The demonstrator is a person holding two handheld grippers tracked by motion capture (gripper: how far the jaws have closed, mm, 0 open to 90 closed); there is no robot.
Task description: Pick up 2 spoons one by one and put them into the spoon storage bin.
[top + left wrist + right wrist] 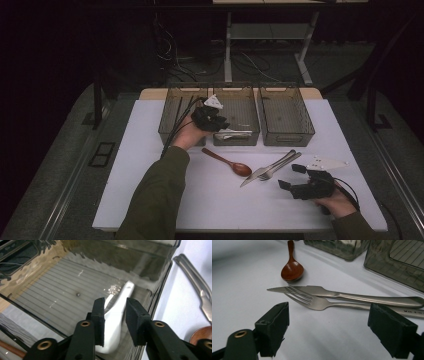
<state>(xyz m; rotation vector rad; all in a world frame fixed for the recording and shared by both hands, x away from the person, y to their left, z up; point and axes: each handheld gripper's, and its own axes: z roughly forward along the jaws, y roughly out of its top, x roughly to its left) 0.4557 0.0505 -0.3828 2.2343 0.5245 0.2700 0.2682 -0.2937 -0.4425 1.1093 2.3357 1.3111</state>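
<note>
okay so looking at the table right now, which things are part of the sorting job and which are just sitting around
In the job:
- white spoon, between the left claw jaws over the middle bin
- fork and knife, in front of the open right claw
- wooden spoon
- left bin, right bin

Just lying about:
- cables on the floor
- desk frame behind

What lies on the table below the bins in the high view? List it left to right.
Wooden spoon → knife and fork, lying crossed against each other so their own order is unclear → right tool, open on the white mat.
</note>
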